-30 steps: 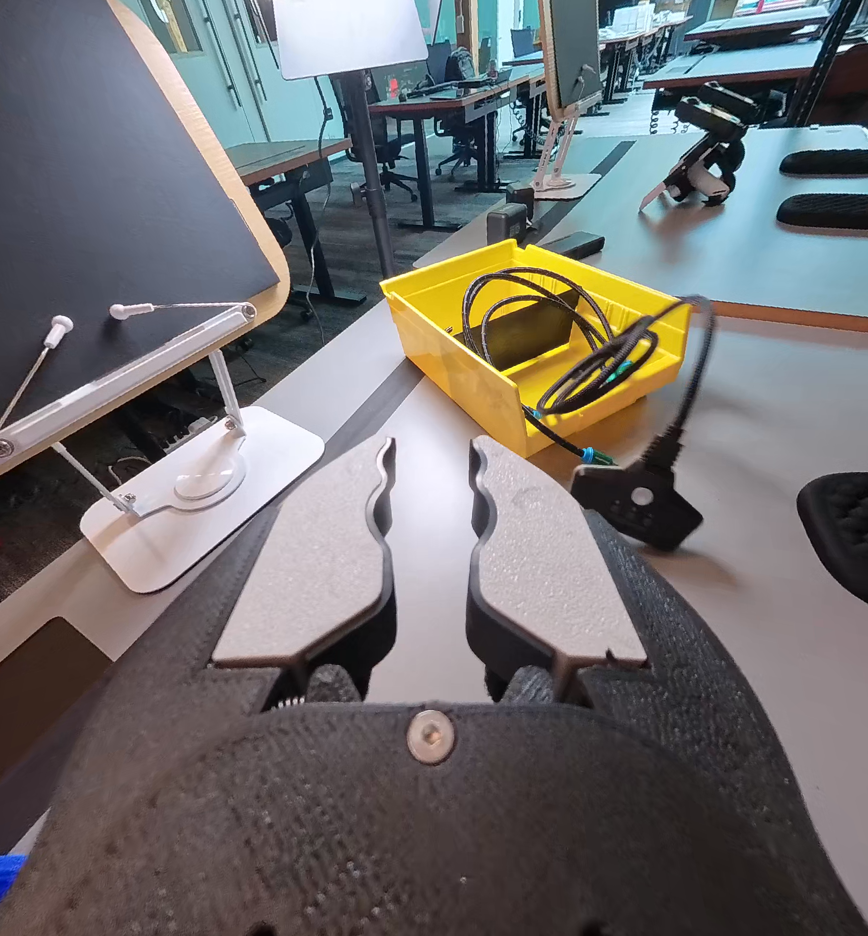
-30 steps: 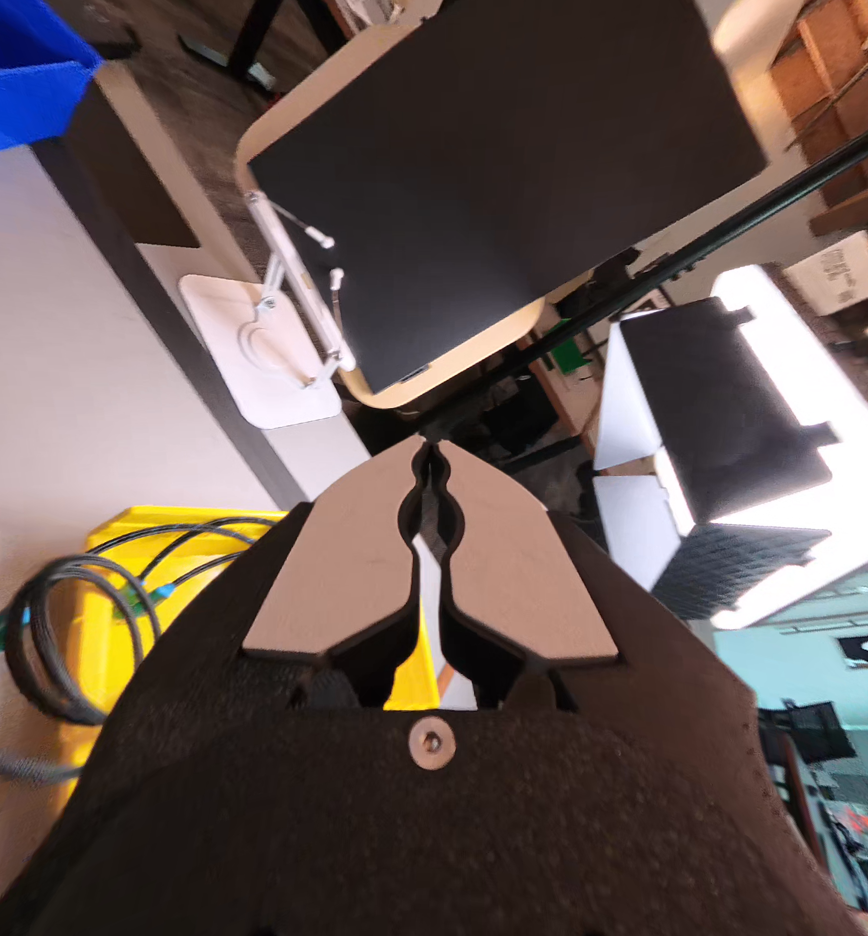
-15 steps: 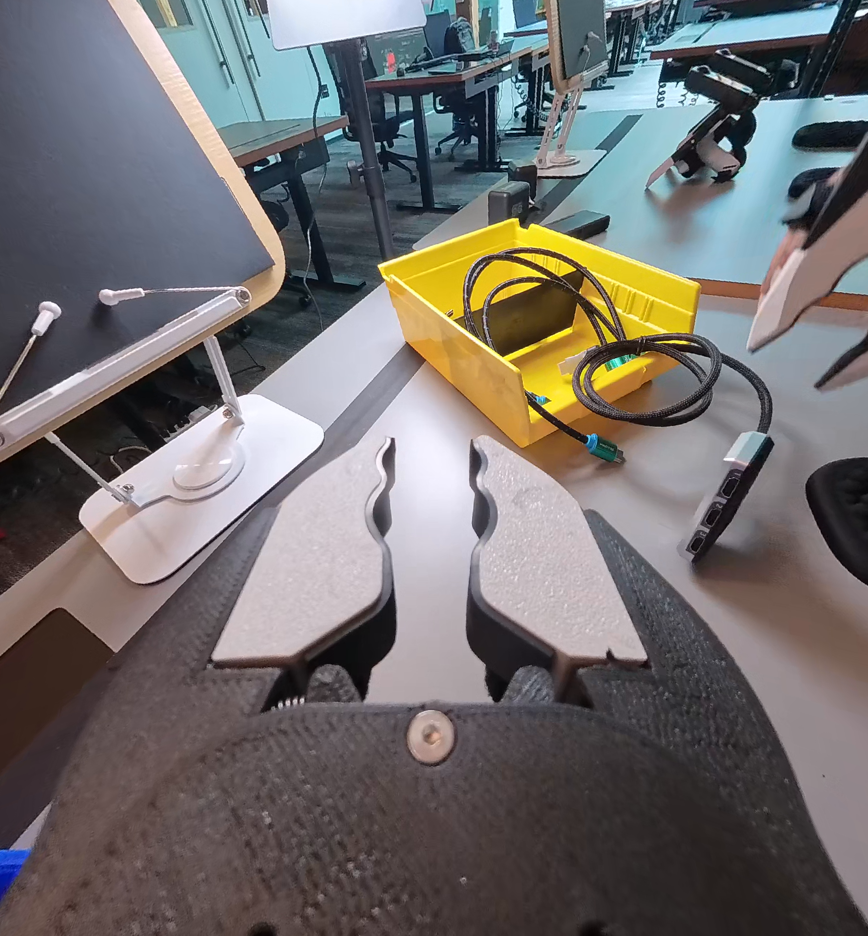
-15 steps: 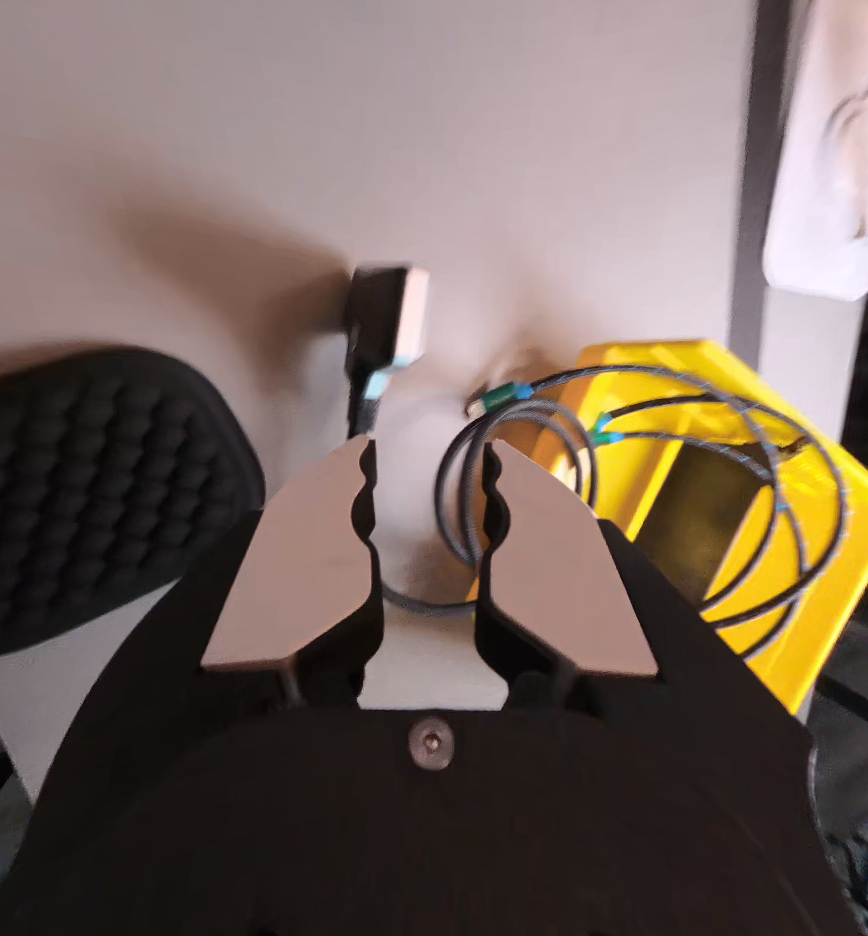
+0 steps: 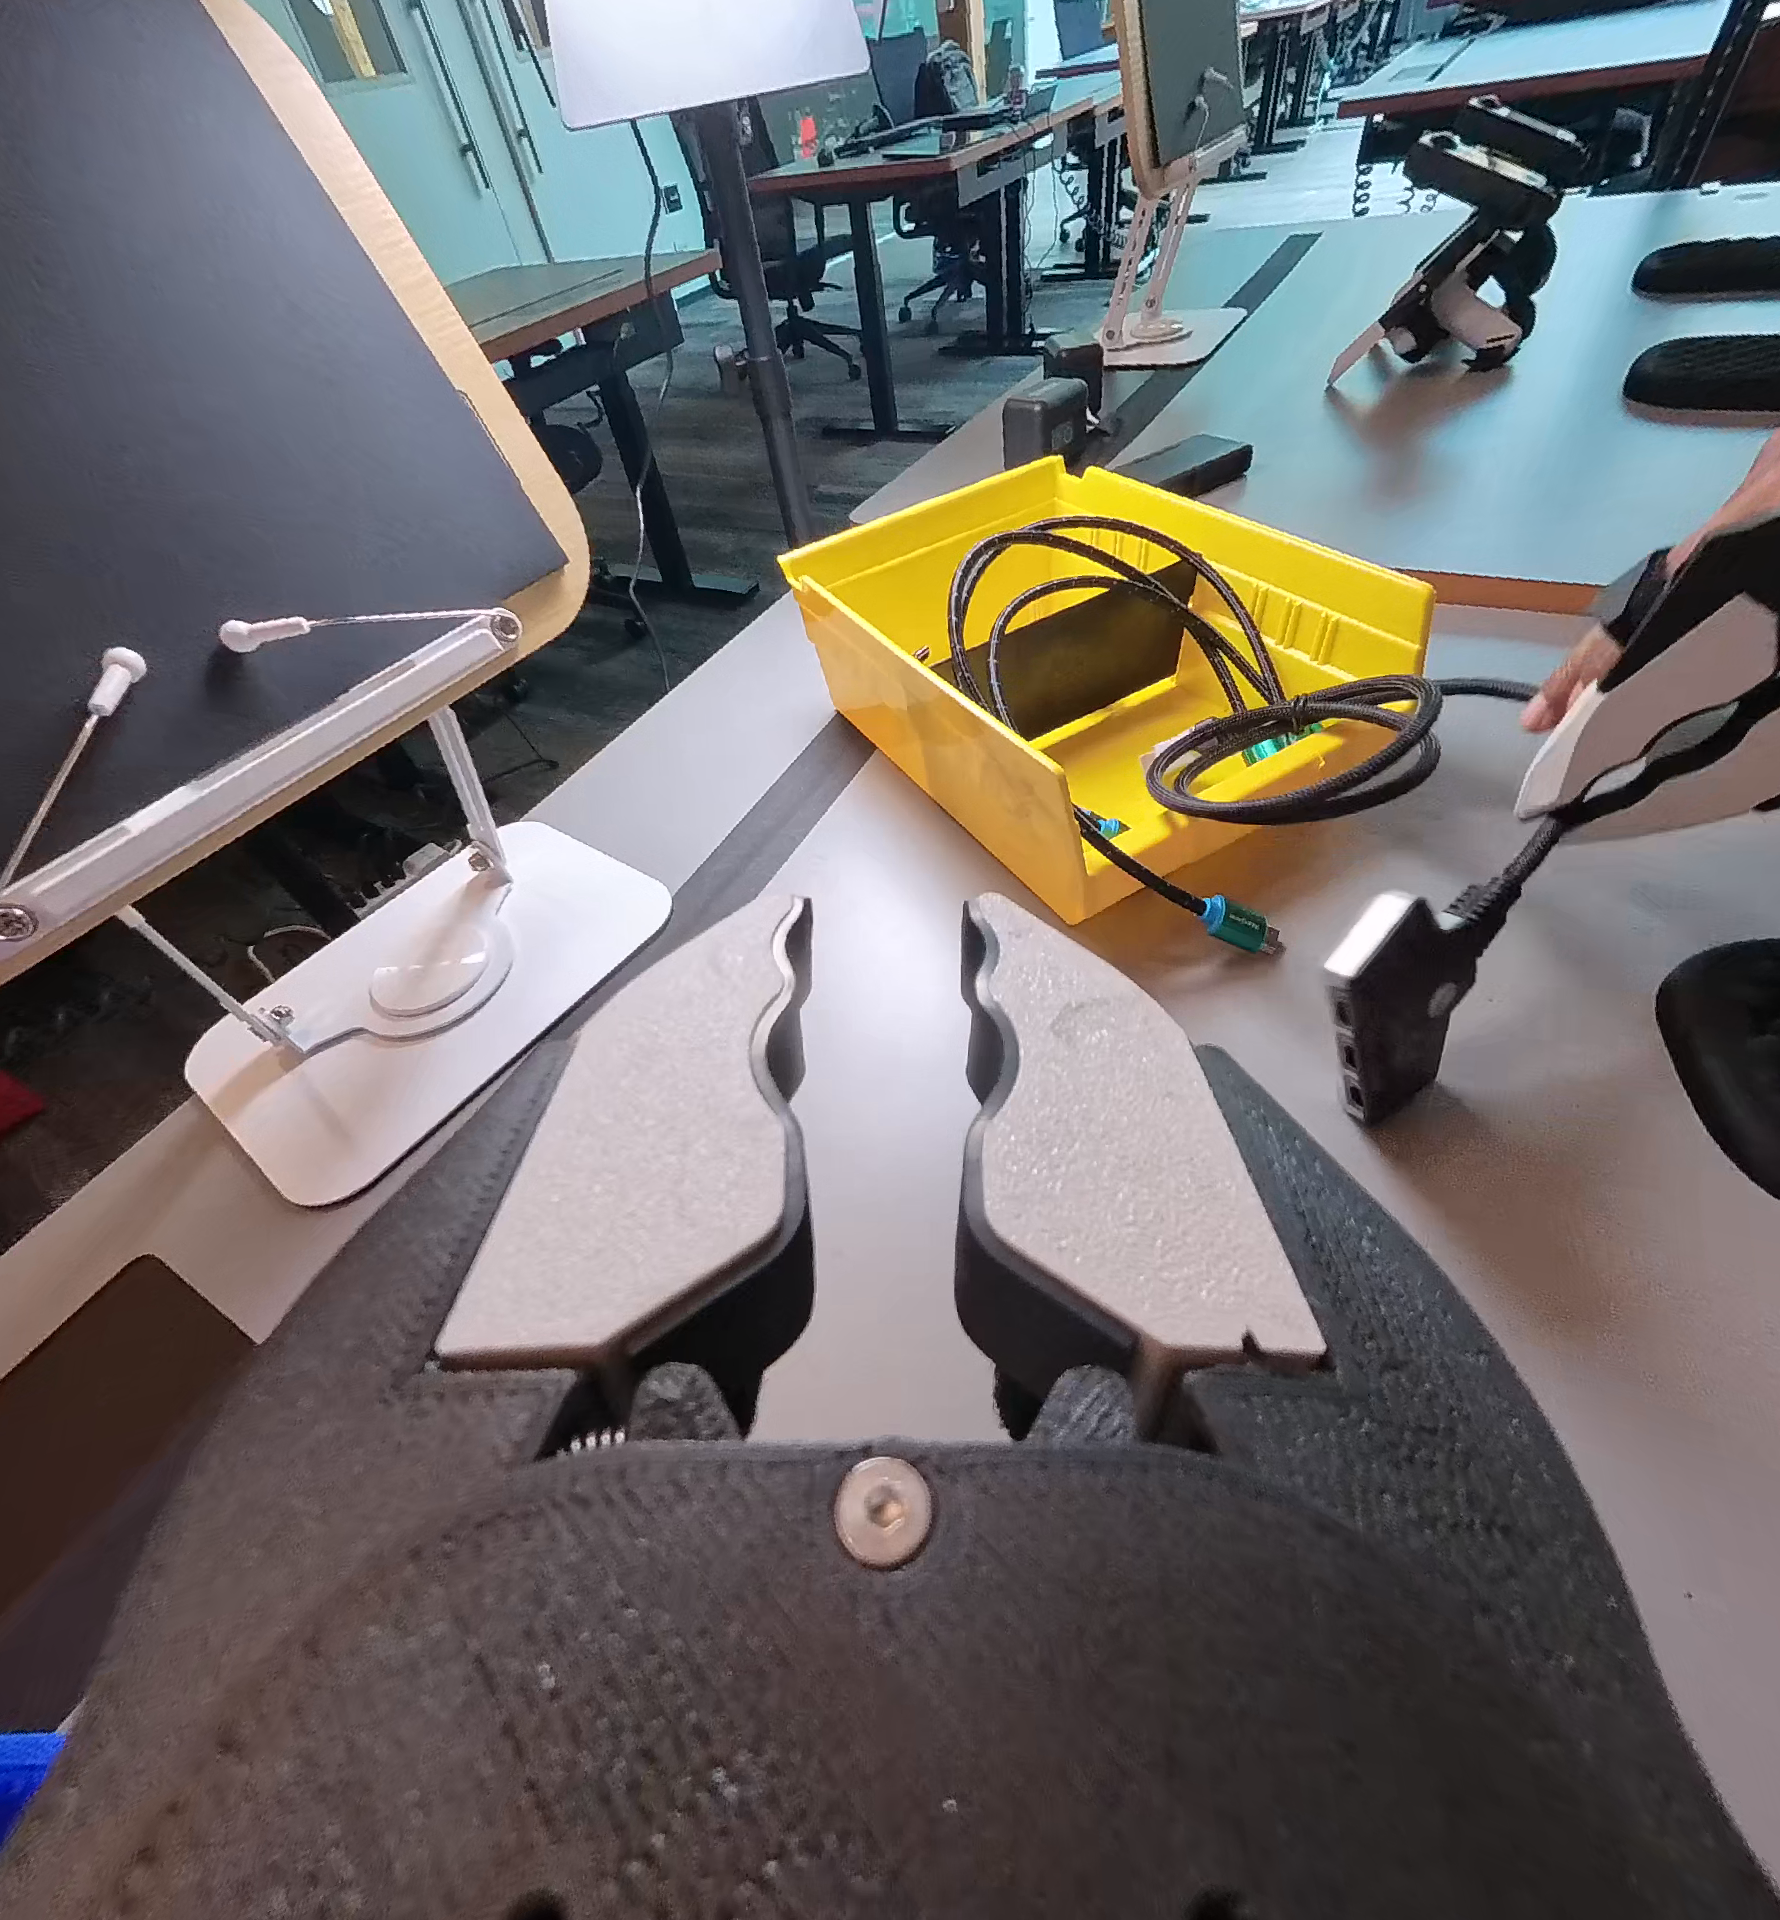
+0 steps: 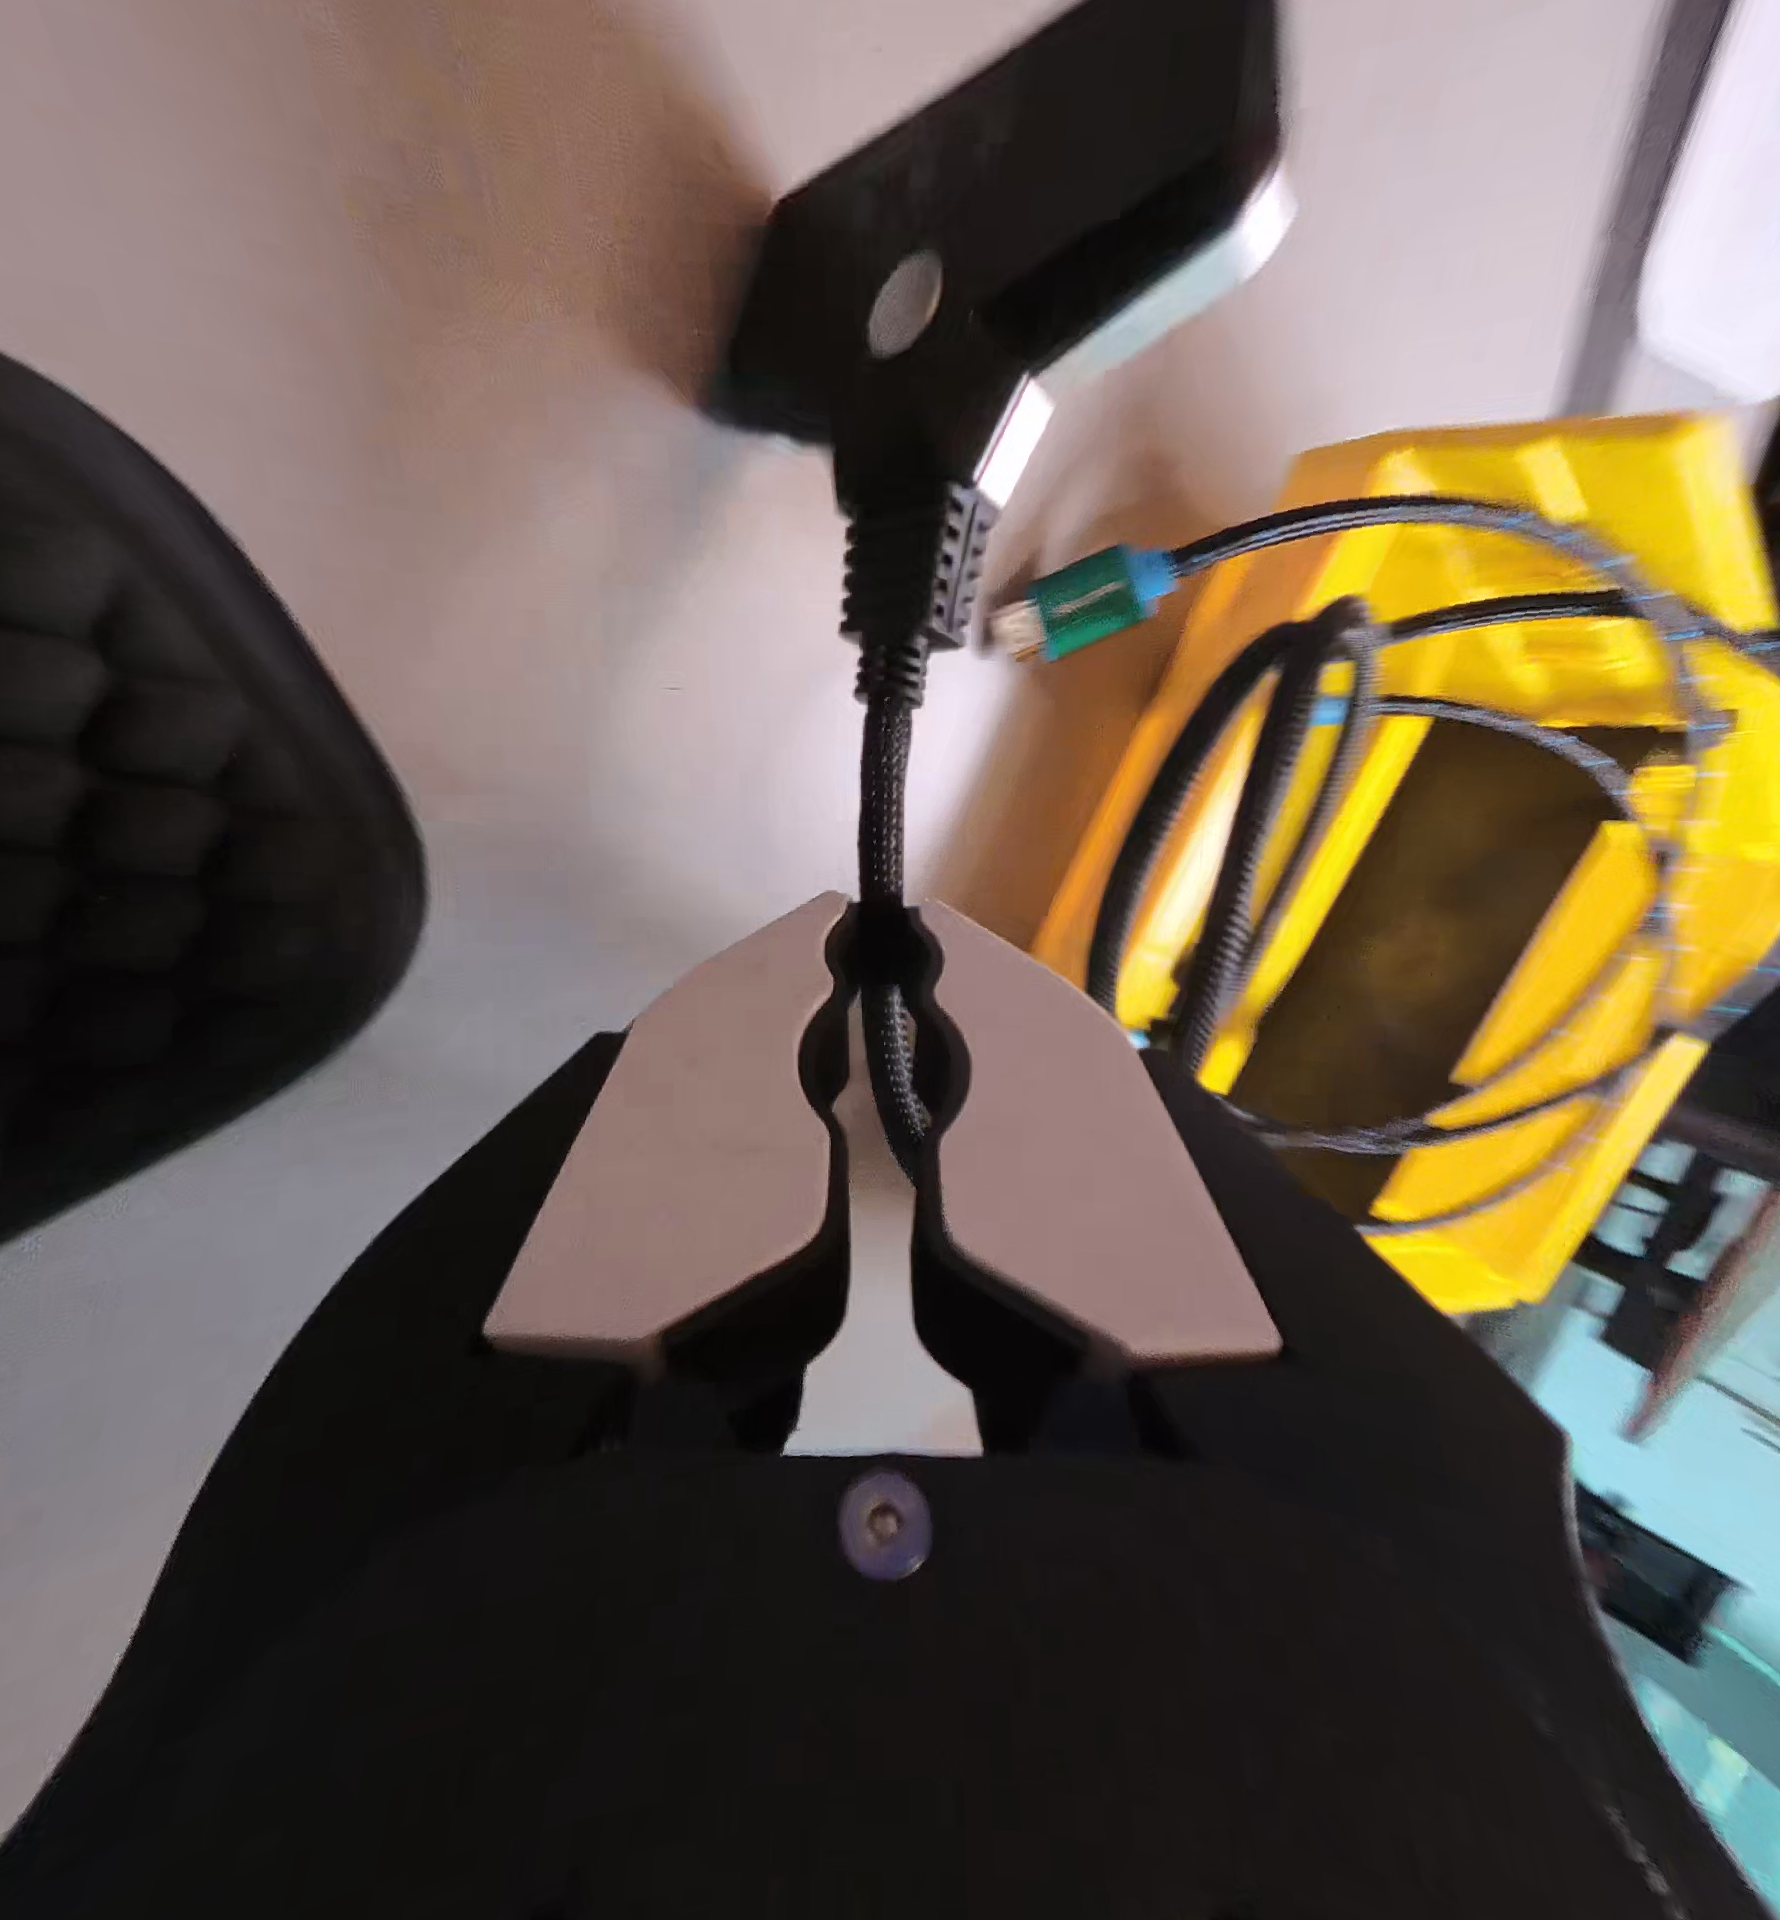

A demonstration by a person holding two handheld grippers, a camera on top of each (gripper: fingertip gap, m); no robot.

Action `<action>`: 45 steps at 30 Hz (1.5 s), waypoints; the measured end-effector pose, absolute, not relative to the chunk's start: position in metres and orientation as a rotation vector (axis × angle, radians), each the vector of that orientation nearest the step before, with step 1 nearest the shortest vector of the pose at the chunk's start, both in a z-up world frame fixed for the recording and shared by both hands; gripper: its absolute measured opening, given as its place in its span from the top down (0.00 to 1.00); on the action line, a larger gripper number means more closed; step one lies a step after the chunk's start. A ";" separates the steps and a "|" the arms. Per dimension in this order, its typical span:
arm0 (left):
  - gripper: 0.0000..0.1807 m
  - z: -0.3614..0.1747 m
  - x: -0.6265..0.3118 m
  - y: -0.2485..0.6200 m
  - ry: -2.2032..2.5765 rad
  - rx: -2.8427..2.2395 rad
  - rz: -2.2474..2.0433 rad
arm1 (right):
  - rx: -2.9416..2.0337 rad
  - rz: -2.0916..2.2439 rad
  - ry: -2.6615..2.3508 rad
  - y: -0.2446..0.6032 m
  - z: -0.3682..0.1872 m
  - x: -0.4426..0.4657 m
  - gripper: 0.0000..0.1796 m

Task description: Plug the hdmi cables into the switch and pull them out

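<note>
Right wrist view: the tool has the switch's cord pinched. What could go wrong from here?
1. The right tool grips only the braided cord, so the switch may swing or twist.
2. The green-tipped HDMI plug lies close by and could get dragged.
3. The left tool is open and empty, steadying nothing.

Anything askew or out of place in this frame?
The right gripper is shut on the switch's braided cable, not its body, so the switch hangs tilted over the table. A teal-tipped HDMI plug trails out of the yellow bin onto the table. The left gripper is open, holding nothing.
</note>
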State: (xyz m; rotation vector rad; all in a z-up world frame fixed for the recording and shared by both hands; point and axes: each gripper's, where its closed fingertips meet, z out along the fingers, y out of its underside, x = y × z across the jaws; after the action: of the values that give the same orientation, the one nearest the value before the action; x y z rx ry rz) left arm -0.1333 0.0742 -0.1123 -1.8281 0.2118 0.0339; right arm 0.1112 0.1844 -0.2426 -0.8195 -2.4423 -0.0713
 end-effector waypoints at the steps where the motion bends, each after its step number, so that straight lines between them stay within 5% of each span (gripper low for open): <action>1: 0.85 -0.111 -0.134 0.074 0.208 -1.824 0.030 | -0.778 -0.117 -2.406 0.187 -0.227 0.106 0.96; 15: 0.86 -0.095 -0.143 0.062 0.176 -1.780 0.046 | -0.745 -0.291 -1.968 0.263 0.015 0.037 0.96; 21: 0.86 -0.095 -0.145 0.061 0.173 -1.776 0.041 | -0.760 -0.360 -1.845 0.312 0.070 0.011 0.96; 35: 0.86 -0.119 -0.151 0.071 0.162 -1.838 0.022 | -0.842 -0.261 -1.612 0.410 0.005 -0.057 0.96; 45: 0.86 -0.135 -0.156 0.076 0.150 -1.879 0.011 | -0.931 -0.016 -1.807 0.388 -0.091 -0.040 0.96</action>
State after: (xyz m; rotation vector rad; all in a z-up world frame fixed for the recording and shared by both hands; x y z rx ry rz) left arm -0.1557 0.0757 -0.1348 -1.8786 0.1496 0.0110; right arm -0.0405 0.3878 -0.0909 -0.9309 -1.8067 -0.0158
